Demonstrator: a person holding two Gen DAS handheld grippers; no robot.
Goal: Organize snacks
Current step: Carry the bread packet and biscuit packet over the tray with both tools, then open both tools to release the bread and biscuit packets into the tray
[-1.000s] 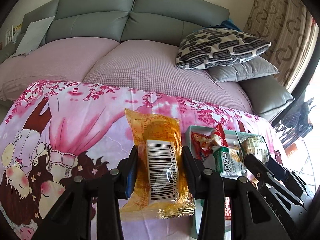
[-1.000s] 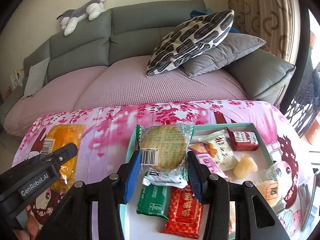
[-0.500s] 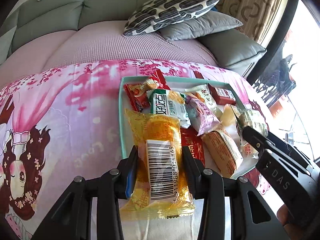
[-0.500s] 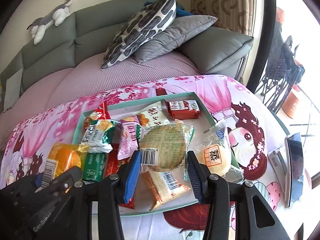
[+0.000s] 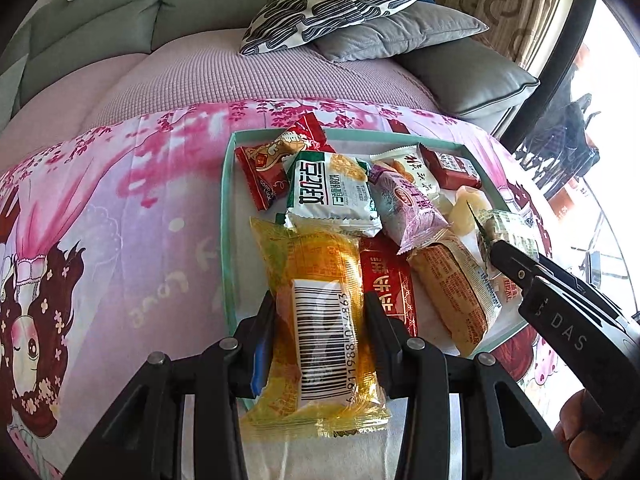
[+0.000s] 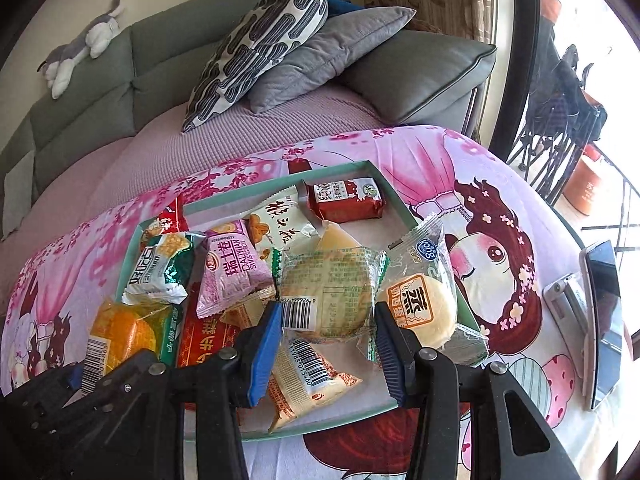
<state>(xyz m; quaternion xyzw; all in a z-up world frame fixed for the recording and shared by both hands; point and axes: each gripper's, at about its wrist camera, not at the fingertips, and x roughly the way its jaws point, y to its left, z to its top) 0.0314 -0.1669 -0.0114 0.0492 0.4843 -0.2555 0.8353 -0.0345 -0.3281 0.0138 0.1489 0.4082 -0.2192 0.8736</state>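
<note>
The yellow cake packet [image 5: 320, 312] sits clamped between the jaws of the left gripper [image 5: 320, 320], held over the near left corner of the teal tray [image 5: 224, 216]. To its right, the right gripper [image 6: 326, 320] has its jaws pressed on the sides of a clear-wrapped round pastry [image 6: 328, 296], which hangs above the tray's middle.

Both wrappers are slick film, and I'd judge either could slide out if the squeeze loosens before it is low enough. The yellow packet's near end reaches back past the tray's front rim, so let go here it might land half on the rim and tip onto the table. The two tools are also close; the right one's arm crosses just right of the left jaws, and a bump seems possible.

The tray is already crowded. Ahead of the left jaws lie a green-and-white biscuit pack [image 5: 332, 196], a red packet [image 5: 276, 164] and a purple Swiss roll pack [image 5: 408, 208]; beneath and right, a red flat pack [image 5: 388, 284]. Right of the right jaws a white steamed cake [image 6: 424, 304] rests against the rim, with a small red box [image 6: 344, 200] far ahead.

Outside it, a phone [image 6: 600, 312] lies on the pink tablecloth [image 5: 120, 208].
</note>
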